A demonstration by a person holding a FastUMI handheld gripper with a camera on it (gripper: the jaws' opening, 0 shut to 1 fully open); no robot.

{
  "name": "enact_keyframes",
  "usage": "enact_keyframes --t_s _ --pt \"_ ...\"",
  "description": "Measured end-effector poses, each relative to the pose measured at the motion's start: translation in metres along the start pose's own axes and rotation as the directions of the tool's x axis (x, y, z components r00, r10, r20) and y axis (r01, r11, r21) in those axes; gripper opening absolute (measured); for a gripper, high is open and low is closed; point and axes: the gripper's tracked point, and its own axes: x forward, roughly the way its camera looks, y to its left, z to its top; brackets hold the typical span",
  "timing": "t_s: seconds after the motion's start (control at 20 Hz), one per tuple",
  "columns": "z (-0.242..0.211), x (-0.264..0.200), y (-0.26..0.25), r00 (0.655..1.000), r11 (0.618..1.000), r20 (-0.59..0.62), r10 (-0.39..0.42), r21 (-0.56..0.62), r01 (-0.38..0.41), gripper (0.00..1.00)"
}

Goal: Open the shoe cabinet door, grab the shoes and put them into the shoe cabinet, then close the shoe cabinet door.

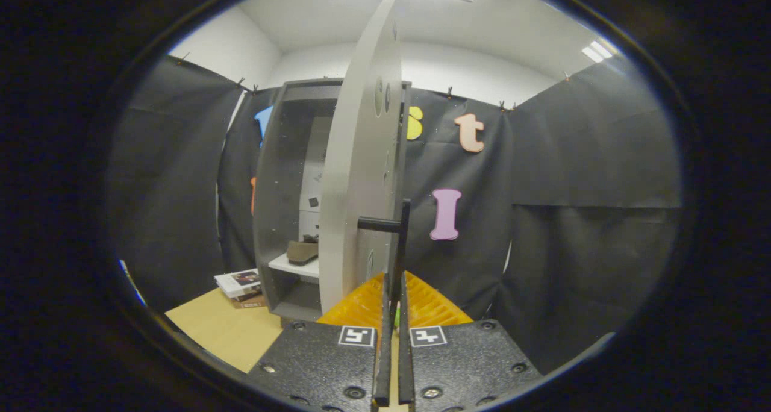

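Tongs seemingly clenched on upright black handle of edge-on cabinet door

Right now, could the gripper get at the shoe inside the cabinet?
Probably not yet. The gripper is shut on the door handle, and the open door stands edge-on between it and the shoe on the shelf.

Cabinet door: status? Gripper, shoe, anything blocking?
Gripper shut on door handle. Door open, edge-on ahead. Shoe on shelf inside cabinet. Nothing seen blocking the door's swing.
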Motion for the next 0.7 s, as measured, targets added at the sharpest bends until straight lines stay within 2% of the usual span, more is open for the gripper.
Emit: enact_keyframes --t_s 0.05,0.15,0.25,0.35,0.45,0.55,0.65,0.7 --pt "0.000 -0.003 -0.005 1.000 1.000 0.001 -0.009 0.008 0.009 0.08" --pt "-0.002 -0.004 0.005 1.000 0.999 -0.009 0.023 0.050 -0.023 0.05" --pt "-0.010 -0.008 0.006 0.999 0.995 -0.043 0.031 0.097 -0.026 0.05" --pt "-0.008 -0.009 0.009 0.999 0.992 -0.025 0.043 0.122 -0.040 0.06" --pt "-0.013 -0.010 0.006 1.000 0.992 -0.016 0.018 0.128 -0.016 0.05" --pt "-0.012 -0.018 0.012 1.000 0.989 -0.007 0.026 0.146 -0.025 0.05" --pt "-0.014 -0.024 0.024 0.998 0.988 0.016 0.060 0.145 -0.062 0.19" --pt "-0.014 -0.026 0.032 0.995 0.989 0.024 0.093 0.117 -0.095 0.39"
